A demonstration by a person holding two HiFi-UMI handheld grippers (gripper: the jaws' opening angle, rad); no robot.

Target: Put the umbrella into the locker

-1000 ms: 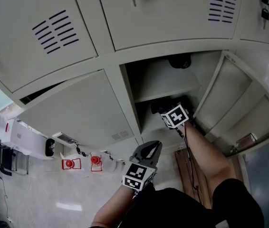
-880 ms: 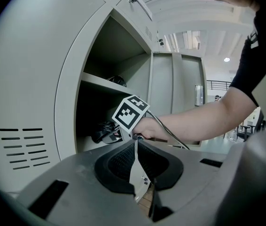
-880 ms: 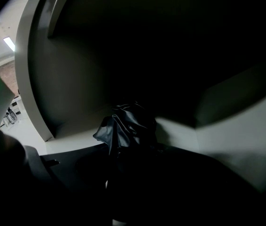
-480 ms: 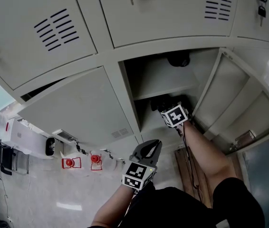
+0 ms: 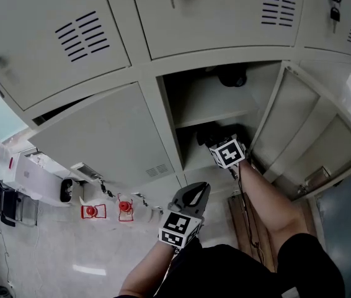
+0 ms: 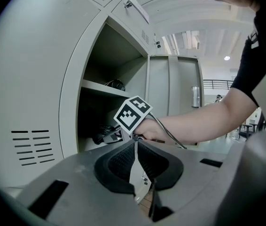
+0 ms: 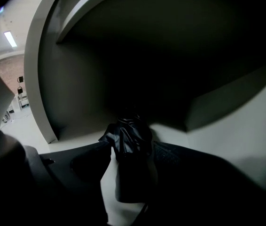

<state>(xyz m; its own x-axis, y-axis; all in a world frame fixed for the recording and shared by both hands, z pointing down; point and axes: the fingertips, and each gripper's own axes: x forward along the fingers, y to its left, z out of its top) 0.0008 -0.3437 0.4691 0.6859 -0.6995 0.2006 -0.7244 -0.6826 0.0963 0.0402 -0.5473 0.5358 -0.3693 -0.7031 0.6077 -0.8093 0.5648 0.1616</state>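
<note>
Inside the open locker (image 5: 158, 120), below its shelf (image 5: 216, 118), the folded black umbrella (image 7: 129, 142) lies between the jaws of the right gripper (image 5: 210, 143), which have just been opening and stand apart. Outside the locker, the left gripper (image 6: 135, 143) has its jaws closed on nothing.

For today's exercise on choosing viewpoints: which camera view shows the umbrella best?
The right gripper view: the folded black umbrella fills its centre, lying between the right gripper's jaws, which have just been opening. The head view shows only a dark shape behind that gripper; the left gripper view, a small dark bundle.
</note>
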